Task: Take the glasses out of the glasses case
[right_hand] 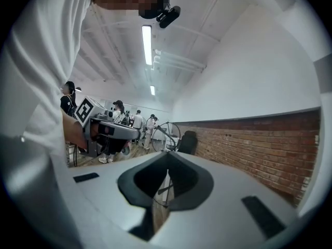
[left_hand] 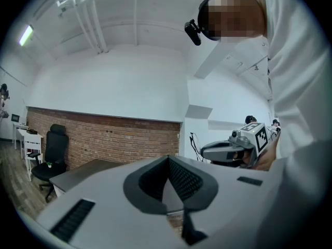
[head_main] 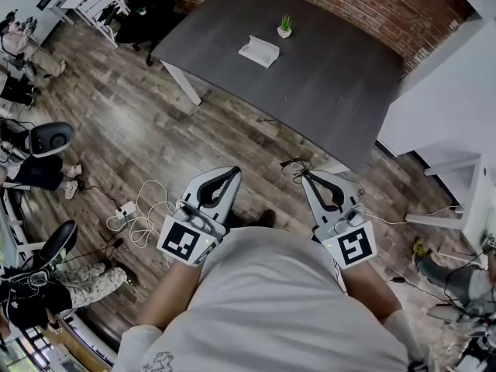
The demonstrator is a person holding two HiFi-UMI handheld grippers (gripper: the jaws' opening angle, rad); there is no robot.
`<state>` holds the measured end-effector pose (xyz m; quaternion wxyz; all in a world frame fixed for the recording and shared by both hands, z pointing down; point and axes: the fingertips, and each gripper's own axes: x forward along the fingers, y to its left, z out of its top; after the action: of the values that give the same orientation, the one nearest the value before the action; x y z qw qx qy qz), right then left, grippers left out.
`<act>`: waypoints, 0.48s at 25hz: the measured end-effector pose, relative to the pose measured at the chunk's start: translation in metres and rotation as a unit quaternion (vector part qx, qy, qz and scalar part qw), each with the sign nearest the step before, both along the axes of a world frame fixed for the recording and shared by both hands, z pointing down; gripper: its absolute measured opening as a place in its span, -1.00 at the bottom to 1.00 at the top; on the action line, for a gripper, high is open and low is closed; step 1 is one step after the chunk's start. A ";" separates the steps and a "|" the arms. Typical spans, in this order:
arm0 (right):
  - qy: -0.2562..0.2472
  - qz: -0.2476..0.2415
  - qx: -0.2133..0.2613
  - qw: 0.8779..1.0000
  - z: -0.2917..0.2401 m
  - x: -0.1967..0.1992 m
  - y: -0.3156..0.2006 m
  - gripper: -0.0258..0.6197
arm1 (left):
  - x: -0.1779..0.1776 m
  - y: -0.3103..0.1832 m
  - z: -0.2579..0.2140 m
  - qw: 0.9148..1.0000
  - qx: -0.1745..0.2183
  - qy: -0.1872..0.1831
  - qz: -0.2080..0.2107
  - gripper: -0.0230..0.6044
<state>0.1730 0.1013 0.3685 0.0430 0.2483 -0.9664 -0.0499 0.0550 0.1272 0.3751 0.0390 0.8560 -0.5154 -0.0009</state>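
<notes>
Both empty, fingers pressed together: left gripper (head_main: 232,171) and right gripper (head_main: 304,176), near the body. White glasses case (head_main: 259,50) lies on the dark counter (head_main: 333,84), well apart from both, near a potted plant (head_main: 285,27). Likely light, rigid and slippery: pin the base and lift the lid edge. Glasses inside unseen, probably fragile.

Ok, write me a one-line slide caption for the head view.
Standing short of the dark table with its white case and potted plant, left gripper and right gripper both shut, empty.
</notes>
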 end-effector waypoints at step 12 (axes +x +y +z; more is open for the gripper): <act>-0.001 0.002 -0.004 1.000 0.001 0.003 -0.007 -0.88 | 0.004 -0.007 -0.002 1.000 0.002 0.004 0.001 -0.89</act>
<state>0.1763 0.0938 0.3693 0.0431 0.2499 -0.9662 -0.0458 0.0593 0.1198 0.3733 0.0393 0.8565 -0.5145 -0.0050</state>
